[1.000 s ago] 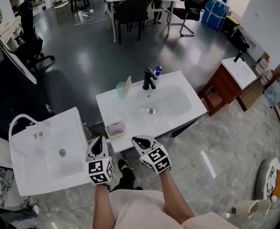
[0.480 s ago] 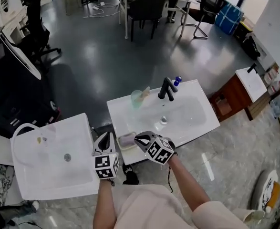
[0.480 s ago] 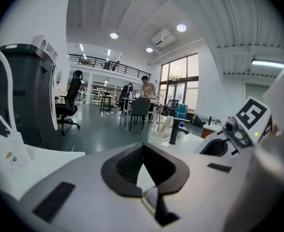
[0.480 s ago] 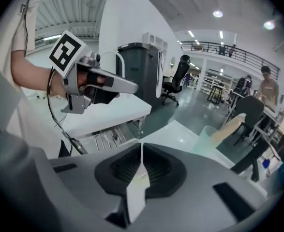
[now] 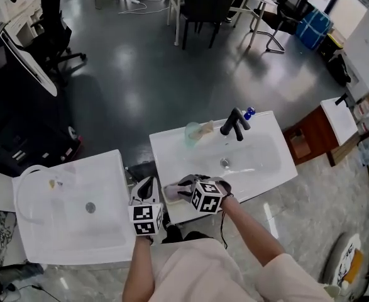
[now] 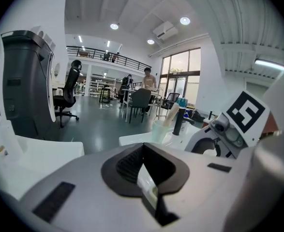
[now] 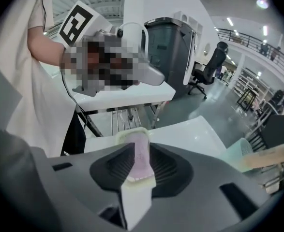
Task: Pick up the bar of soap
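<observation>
A pink bar of soap [image 7: 140, 151] lies in a pale soap dish [image 7: 130, 133] on the front left corner of the white sink top [image 5: 171, 145]. My right gripper [image 5: 181, 188] reaches over that dish [image 5: 170, 192] from the right. Its jaws are opening, and the soap shows in the narrow gap between them in the right gripper view [image 7: 138, 170]; the pads do not press on it. My left gripper [image 5: 148, 185] hangs just left of the dish, off the sink's edge, jaws together and empty [image 6: 144, 170].
A black faucet [image 5: 234, 123] and a green cup [image 5: 192, 133] holding a brush stand at the sink's back. A second white basin [image 5: 65, 168] sits to the left, with a gap between the two. Office chairs and tables stand farther back.
My right gripper has moved left and forward from in front of the sink to over the soap dish. Its jaws have parted. The left gripper has stayed beside the dish.
</observation>
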### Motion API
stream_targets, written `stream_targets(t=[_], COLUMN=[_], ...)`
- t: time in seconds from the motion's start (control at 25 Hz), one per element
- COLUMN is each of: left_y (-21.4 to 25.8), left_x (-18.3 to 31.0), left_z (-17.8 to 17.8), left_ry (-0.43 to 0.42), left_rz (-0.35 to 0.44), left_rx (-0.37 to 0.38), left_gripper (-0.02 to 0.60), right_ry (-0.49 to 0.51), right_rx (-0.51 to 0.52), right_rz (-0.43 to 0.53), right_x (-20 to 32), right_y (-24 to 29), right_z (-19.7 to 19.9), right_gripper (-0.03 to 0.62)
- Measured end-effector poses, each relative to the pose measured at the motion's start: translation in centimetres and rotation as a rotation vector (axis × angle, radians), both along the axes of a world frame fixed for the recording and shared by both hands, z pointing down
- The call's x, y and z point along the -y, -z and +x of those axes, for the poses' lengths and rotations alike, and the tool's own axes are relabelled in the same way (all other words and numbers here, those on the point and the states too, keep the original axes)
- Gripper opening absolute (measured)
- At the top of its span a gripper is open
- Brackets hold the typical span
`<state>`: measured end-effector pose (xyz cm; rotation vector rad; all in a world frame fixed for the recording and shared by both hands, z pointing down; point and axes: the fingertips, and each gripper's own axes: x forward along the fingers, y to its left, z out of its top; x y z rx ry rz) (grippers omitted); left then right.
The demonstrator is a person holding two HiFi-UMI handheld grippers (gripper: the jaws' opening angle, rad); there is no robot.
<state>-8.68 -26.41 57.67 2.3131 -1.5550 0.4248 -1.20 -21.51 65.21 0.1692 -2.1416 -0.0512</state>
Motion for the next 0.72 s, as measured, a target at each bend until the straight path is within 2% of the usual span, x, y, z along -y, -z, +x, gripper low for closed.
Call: stream_targets(t=[0.44, 0.72], left_y=[-1.1, -1.4], left_x=[0.1, 0.0], left_z=[-0.7, -1.9], left_ry=[0.010, 0.043], left_rz=[-0.016, -0.022], left_rx=[-0.018, -0.027], left_gripper=[0.006, 0.006], right_ry=[0.156, 0.203], right_rx=[-0.125, -0.196], right_rz=[-0.084, -0.129], right_x=[-1.1, -1.3], right_y=[-3.1, -4.1], right_z=[-0.4, -0.3], right_gripper=[0.203, 0.259])
